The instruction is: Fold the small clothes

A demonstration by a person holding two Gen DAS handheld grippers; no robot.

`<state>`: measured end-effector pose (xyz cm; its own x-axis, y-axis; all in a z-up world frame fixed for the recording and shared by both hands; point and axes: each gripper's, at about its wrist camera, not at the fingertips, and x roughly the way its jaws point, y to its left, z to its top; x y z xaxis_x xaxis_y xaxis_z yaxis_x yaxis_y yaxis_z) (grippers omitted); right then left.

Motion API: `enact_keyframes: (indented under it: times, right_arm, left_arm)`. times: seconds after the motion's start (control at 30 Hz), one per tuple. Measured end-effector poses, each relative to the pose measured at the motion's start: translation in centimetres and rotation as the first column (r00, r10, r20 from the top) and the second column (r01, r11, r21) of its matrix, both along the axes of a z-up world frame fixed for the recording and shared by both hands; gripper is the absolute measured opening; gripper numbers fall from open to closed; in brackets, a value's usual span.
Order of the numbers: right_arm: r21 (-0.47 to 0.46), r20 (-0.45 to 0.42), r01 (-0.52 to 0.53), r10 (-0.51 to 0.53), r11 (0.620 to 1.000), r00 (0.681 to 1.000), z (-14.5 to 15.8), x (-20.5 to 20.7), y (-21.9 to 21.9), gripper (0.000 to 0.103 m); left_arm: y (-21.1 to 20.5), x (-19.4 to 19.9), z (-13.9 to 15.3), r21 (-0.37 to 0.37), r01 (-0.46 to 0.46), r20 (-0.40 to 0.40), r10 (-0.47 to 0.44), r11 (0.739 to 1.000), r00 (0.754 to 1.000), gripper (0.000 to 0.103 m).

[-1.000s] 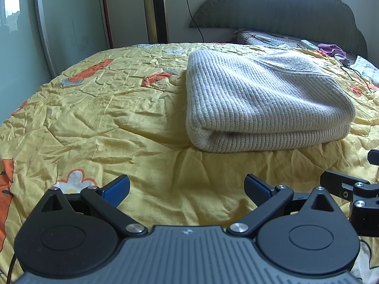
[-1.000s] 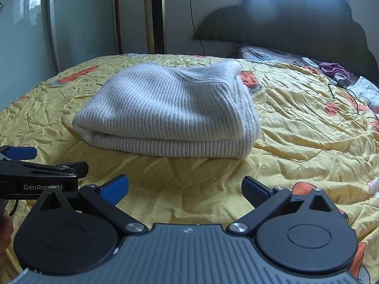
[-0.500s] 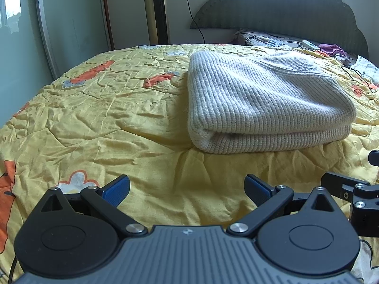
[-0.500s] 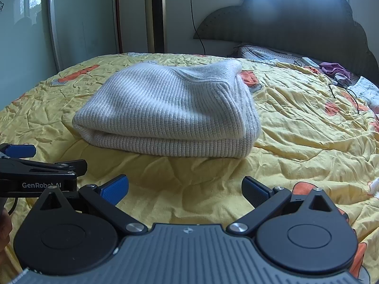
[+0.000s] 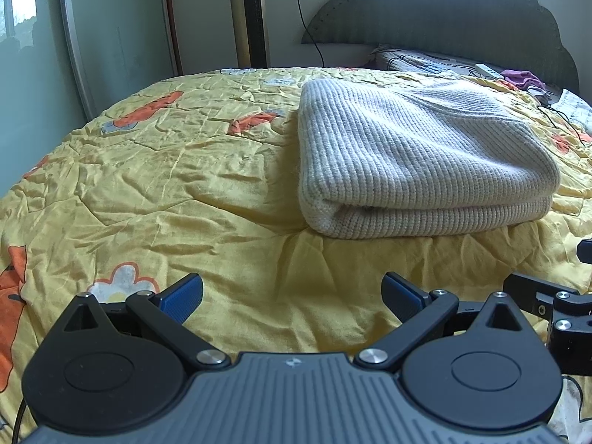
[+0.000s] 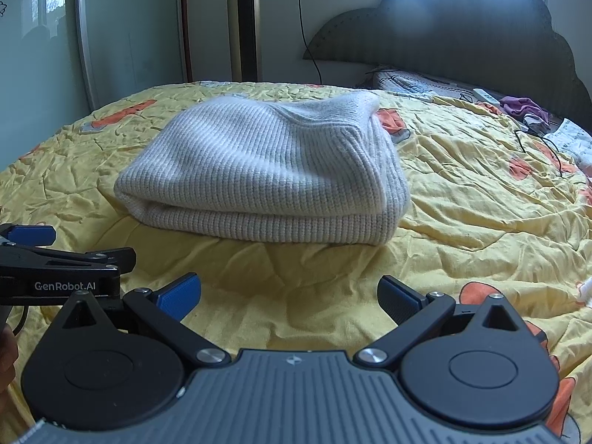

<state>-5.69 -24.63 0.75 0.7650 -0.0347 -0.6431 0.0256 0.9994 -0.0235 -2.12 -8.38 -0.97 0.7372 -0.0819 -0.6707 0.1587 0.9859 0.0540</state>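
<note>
Right wrist: ribbed, folded sweater (image 6: 266, 170)

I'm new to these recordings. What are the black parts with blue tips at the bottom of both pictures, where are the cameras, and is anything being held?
There is no robot arm: a person holds a two-finger gripper in each hand, and each carries a fisheye camera looking forward along its fingers. One picture is from the left gripper, the other from the right gripper. The blue tips are finger pads. Both grippers are open and hold nothing. Each also shows at the edge of the other's picture. Ahead, on a yellow quilt, lies a folded grey knitted sweater, apart from both grippers. Behind stand a dark headboard and a tall fan.
</note>
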Motion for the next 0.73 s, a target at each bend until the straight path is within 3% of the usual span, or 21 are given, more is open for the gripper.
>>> enact_keyframes:
  times: [0.73]
  right_arm:
    - [0.006,-0.012,0.004,-0.003,1.000,1.000,-0.22,0.08,-0.03,0.103]
  left_arm:
    - [0.12,0.02,-0.10,0.002,-0.008,-0.002,0.008,1.000,1.000,0.103]
